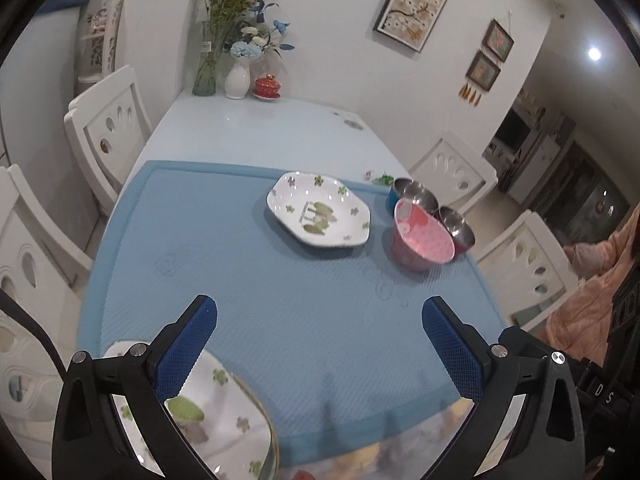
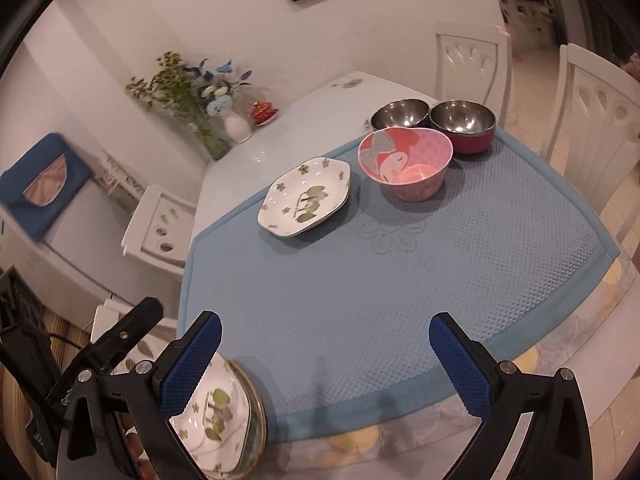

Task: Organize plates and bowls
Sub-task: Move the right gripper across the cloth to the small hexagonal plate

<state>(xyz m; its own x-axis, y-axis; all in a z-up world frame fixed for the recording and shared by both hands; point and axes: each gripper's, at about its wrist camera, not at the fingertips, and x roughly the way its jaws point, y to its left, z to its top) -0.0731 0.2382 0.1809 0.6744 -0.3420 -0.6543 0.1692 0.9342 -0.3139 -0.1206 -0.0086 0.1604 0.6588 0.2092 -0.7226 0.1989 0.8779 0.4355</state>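
Observation:
A white floral plate (image 1: 319, 210) (image 2: 306, 197) lies on the blue mat (image 1: 280, 300) (image 2: 400, 280) toward its far side. To its right stands a pink cartoon bowl (image 1: 422, 236) (image 2: 406, 162), with two steel bowls behind it, one blue-sided (image 1: 412, 194) (image 2: 400, 114) and one red-sided (image 1: 458, 228) (image 2: 464, 124). A stack of floral plates (image 1: 212, 408) (image 2: 224, 412) sits at the near left corner, partly behind the fingers. My left gripper (image 1: 320, 344) and right gripper (image 2: 326, 360) are both open and empty above the near mat.
White chairs (image 1: 108, 132) (image 2: 600, 120) stand around the table. Vases with flowers (image 1: 236, 60) (image 2: 216, 120) and a red lidded cup (image 1: 267, 87) (image 2: 262, 113) stand at the table's far end. The left gripper's body (image 2: 100, 356) shows at lower left.

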